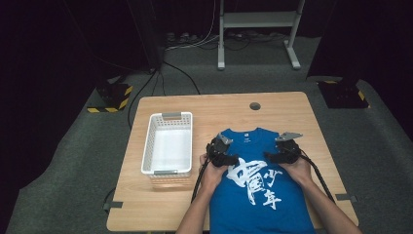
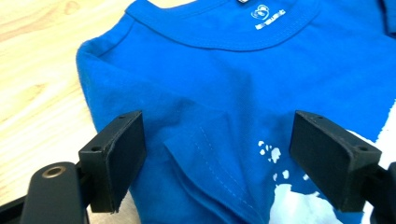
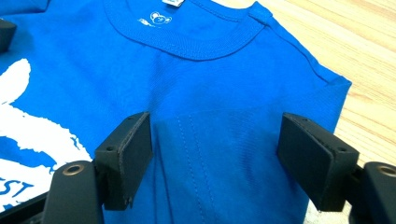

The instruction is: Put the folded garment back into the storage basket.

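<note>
Forearms enter at the bottom of the high view, each hand holding a gripper over a blue T-shirt (image 1: 263, 195) spread at lower centre of the wooden table (image 1: 292, 117). Both the left gripper (image 1: 233, 159) and right gripper (image 1: 269, 156) hold their jaws wide apart, gripping nothing. Left of the shirt sits a white basket (image 1: 168, 144).

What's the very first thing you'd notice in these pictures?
The bright blue T-shirt with big white writing, lying flat on the near part of the wooden table. Both hands hold open black grippers, left gripper and right gripper, over its folded-in sleeves. An empty white basket sits left of it.
</note>
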The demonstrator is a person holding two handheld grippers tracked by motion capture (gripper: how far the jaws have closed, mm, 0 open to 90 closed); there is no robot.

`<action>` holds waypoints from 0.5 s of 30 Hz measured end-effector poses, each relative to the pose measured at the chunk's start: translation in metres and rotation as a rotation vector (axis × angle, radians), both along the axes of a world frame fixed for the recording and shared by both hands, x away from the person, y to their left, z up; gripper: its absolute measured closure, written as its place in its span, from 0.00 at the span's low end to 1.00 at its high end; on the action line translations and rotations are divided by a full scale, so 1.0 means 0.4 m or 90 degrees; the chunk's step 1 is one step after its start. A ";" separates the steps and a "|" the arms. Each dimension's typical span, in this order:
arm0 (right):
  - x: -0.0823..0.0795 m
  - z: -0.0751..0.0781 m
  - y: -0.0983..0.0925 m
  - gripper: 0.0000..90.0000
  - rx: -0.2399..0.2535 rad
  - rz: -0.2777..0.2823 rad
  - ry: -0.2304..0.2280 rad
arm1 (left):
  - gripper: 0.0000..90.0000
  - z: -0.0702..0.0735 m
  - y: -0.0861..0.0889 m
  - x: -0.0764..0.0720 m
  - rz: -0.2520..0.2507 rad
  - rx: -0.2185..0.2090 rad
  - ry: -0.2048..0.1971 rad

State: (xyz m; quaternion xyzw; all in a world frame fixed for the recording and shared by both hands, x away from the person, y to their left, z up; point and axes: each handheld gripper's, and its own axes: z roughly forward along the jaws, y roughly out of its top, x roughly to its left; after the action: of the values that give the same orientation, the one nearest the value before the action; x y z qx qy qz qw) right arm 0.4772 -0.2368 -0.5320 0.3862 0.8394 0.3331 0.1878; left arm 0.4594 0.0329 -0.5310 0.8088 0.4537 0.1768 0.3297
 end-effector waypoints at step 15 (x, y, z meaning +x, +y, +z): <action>0.040 0.008 -0.006 0.30 0.029 -0.059 -0.002 | 0.23 0.019 0.013 0.058 0.058 -0.021 0.019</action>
State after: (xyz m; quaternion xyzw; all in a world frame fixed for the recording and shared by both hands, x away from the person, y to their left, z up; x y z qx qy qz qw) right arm 0.4933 -0.2391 -0.5290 0.4282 0.8124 0.3440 0.1956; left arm 0.4826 0.0380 -0.5233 0.7842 0.4979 0.1725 0.3278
